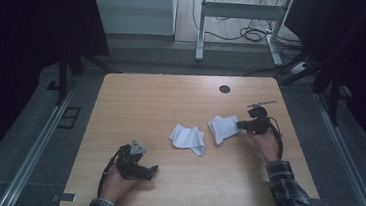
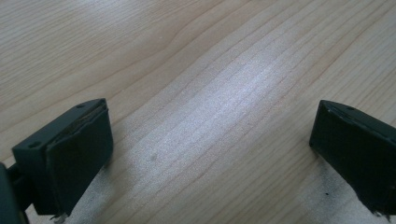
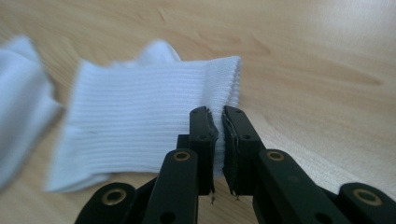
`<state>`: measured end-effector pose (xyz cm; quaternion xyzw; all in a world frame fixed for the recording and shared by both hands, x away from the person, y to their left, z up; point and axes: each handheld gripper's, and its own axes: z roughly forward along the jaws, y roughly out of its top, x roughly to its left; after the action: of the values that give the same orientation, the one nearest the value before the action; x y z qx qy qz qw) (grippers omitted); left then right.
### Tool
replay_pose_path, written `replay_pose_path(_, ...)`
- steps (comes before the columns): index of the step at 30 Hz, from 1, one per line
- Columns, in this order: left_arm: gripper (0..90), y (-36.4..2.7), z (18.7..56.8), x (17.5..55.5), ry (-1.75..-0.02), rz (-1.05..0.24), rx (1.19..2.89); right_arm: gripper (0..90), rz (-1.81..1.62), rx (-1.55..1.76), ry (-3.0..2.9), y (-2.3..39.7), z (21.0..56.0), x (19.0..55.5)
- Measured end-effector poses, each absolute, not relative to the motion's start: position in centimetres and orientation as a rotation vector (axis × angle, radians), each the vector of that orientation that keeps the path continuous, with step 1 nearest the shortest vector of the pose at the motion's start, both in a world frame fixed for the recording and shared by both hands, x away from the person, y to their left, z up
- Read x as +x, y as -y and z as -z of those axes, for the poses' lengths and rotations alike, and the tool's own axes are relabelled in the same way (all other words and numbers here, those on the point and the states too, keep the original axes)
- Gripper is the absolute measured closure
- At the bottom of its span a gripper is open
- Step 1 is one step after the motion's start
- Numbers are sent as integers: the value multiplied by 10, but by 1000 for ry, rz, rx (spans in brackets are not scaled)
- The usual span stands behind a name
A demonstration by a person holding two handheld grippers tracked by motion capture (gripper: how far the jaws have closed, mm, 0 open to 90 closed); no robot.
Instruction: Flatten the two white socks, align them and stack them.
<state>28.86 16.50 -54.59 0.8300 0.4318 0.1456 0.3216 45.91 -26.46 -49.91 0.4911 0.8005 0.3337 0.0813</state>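
Jaws of right gripper [image 3: 219, 116] on ribbed white sock [image 3: 140, 126] cuff (soft knit)

both grippers are black; the left gripper [image 1: 153, 169] carries a grey three-cornered plate, the right gripper [image 1: 241, 123] a thin grey rod, both trailing dark cables. brass-ringed pivots mark the linkages. plaid sleeves cover both forearms.

The room is dim and bluish, its edges falling to near black, while the wooden table [image 1: 170, 107] catches a soft, even light from above with only faint shadows. Between the left gripper [image 2: 210, 154] jaws a pale sheen of glare crosses the grain. Just ahead of the right gripper [image 3: 219, 140] the white sock [image 3: 140, 126] is sharp at its ribbed cuff, but its far end and the second sock [image 3: 18, 102] beyond smear into blur.
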Motion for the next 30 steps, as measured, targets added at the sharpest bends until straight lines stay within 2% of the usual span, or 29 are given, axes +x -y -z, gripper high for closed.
replay_pose_path(9,0,-166,546,289,-1126,-385,2187,814,-1194,1400,-2386,253,440,454)
replay_pose_path(10,0,-165,546,289,-1126,-385,2187,814,-1235,1382,-2387,245,426,453)
replay_pose_path(19,0,-166,546,289,-1126,-385,2187,815,-1356,1261,-2379,198,382,452)
replay_pose_path(21,0,-165,546,289,-1125,-387,2185,816,-1413,1231,-2346,187,363,450)
replay_pose_path(22,0,-165,546,289,-1125,-387,2185,816,-1413,1231,-2346,187,363,450)
replay_pose_path(26,0,-165,546,289,-1127,-387,2184,816,-1462,1195,-2259,194,326,440)
replay_pose_path(30,0,-165,546,289,-1126,-388,2184,815,-1467,1207,-2200,218,318,435)
